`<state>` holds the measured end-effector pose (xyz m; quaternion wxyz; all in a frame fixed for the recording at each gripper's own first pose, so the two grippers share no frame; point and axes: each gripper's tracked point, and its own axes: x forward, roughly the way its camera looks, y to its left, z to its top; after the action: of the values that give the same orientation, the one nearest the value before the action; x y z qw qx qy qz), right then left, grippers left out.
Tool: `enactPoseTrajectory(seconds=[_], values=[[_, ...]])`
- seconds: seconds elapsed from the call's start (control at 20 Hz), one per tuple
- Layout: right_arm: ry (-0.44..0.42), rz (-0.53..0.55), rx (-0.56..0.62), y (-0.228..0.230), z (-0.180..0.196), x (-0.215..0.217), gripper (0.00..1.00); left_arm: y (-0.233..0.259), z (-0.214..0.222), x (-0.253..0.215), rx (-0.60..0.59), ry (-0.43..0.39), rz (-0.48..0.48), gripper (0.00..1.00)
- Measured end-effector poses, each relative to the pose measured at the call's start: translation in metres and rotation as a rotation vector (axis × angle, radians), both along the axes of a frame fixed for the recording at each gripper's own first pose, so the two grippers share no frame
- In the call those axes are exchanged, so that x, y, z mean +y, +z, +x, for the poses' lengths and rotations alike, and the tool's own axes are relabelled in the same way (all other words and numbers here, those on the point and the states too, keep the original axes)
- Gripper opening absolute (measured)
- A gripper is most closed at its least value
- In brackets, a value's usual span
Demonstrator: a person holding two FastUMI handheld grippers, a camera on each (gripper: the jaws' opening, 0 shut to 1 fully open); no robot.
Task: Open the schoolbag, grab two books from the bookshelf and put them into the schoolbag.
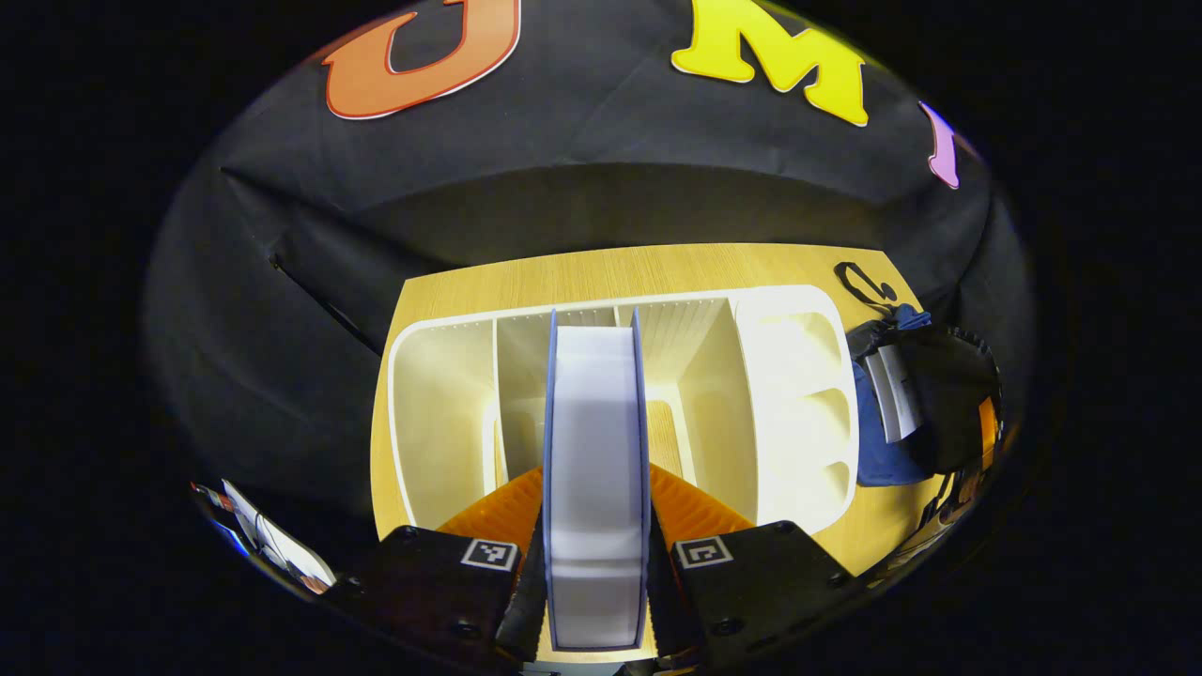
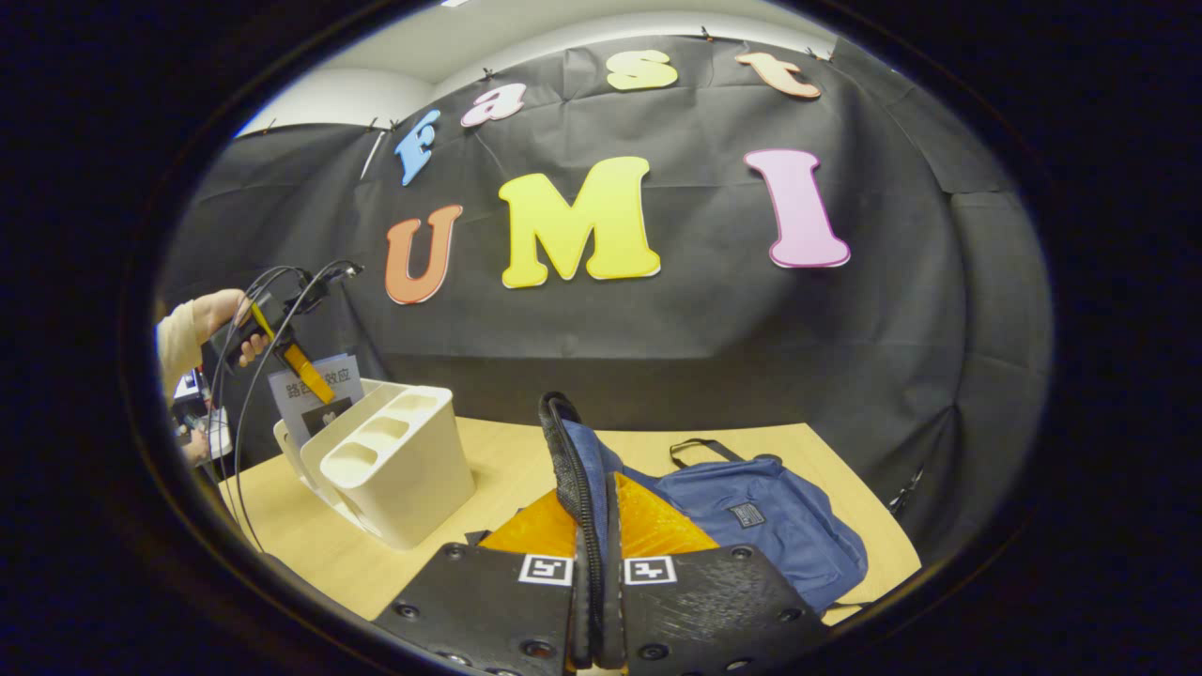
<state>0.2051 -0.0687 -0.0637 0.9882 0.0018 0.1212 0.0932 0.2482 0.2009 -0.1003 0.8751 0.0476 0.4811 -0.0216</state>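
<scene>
In the left gripper view my left gripper [image 1: 596,493] is shut on a book [image 1: 596,394] with blue covers and white pages, held upright over the middle slot of the white bookshelf [image 1: 441,413]. The blue and black schoolbag [image 1: 939,404] lies to the shelf's right, its mouth open, with the white page edges of another book [image 1: 892,390] showing inside. In the right gripper view my right gripper [image 2: 593,512] is shut on a black padded edge [image 2: 566,451] of the blue schoolbag [image 2: 751,526] and holds it up. Far left, a hand [image 2: 221,314] holds the left gripper [image 2: 282,347] with the book [image 2: 315,394] above the bookshelf [image 2: 404,460].
The shelf and bag stand on a light wooden table [image 2: 507,451] against the black cloth wall. Cables [image 2: 239,422] hang from the left gripper beside the shelf. The shelf's right end has three small round pockets [image 1: 808,404]. Papers [image 1: 272,545] lie off the table's left edge.
</scene>
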Motion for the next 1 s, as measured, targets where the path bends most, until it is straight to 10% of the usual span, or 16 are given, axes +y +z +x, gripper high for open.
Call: enactPoseTrajectory(seconds=[1.0], values=[[-0.015, 0.025, 0.029, 0.000, 0.006, -0.003, 0.05, 0.123, -0.085, 0.005, -0.392, 0.044, 0.003, 0.44]])
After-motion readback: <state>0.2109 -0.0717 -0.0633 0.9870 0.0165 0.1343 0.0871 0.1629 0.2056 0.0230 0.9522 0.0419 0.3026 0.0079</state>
